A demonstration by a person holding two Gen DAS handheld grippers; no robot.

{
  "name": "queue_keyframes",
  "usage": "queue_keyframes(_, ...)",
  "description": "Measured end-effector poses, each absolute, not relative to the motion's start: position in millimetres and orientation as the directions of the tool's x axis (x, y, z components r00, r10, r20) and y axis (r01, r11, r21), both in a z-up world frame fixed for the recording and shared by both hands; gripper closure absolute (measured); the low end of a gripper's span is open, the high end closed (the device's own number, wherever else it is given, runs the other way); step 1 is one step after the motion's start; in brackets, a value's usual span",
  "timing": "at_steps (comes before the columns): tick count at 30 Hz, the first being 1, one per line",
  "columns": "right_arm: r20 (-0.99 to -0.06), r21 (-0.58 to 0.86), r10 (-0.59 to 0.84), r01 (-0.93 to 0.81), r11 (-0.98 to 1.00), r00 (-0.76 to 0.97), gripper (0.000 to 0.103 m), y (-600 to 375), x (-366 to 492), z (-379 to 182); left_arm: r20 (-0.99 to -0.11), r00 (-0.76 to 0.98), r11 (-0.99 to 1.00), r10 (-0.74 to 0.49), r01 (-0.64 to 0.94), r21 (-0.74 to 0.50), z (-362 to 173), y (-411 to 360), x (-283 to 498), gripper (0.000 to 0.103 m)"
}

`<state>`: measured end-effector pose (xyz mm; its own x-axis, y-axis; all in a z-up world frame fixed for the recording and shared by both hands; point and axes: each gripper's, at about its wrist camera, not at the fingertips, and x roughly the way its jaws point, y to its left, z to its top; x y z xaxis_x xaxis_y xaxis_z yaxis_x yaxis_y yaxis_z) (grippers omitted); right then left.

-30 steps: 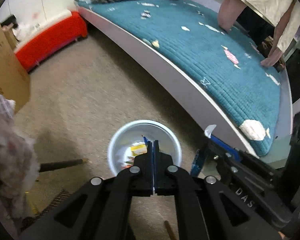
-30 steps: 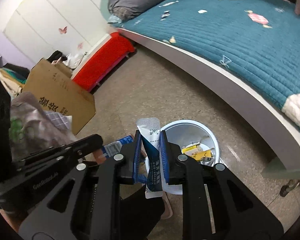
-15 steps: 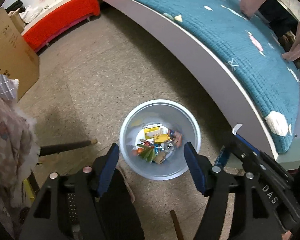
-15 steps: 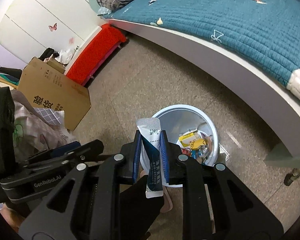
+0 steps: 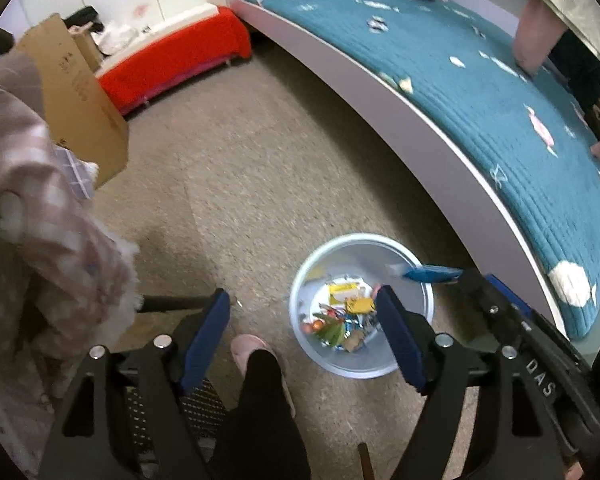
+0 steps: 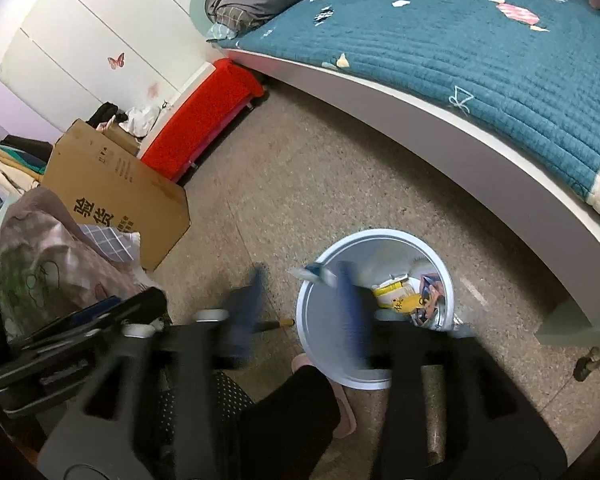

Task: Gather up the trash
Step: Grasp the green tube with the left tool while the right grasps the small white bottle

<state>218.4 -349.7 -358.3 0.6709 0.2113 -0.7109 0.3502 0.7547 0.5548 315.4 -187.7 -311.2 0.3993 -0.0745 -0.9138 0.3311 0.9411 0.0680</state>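
Right tool point(image 6: 300, 304) just spread, wrapper point(image 6: 314, 274) freed | left tool point(image 5: 302, 336) spread, empty | bin point(image 5: 364, 364) below

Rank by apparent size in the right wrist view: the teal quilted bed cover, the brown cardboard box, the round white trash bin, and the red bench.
1. Teal quilted bed cover, clearly largest.
2. Brown cardboard box and round white trash bin: look alike; the bin is nearer the camera, so unranked.
3. Red bench, smallest, though farthest away.
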Motion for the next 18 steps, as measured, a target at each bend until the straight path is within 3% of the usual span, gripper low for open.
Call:
queue_keyframes(10,-0.698,0.551,0.213,0.322,0.770,0.684,0.046,-338,203,-326,-0.900,0.421,0.946,-0.111,0.323,0.034,-282,-177,300,0.027)
queue_keyframes(18,-0.610,0.542,0.181,0.240,0.805,0.772,0.046,-332,168,-243,-0.823,0.534,0.941,-0.193,0.338,-0.001,-211,-166,263,0.027)
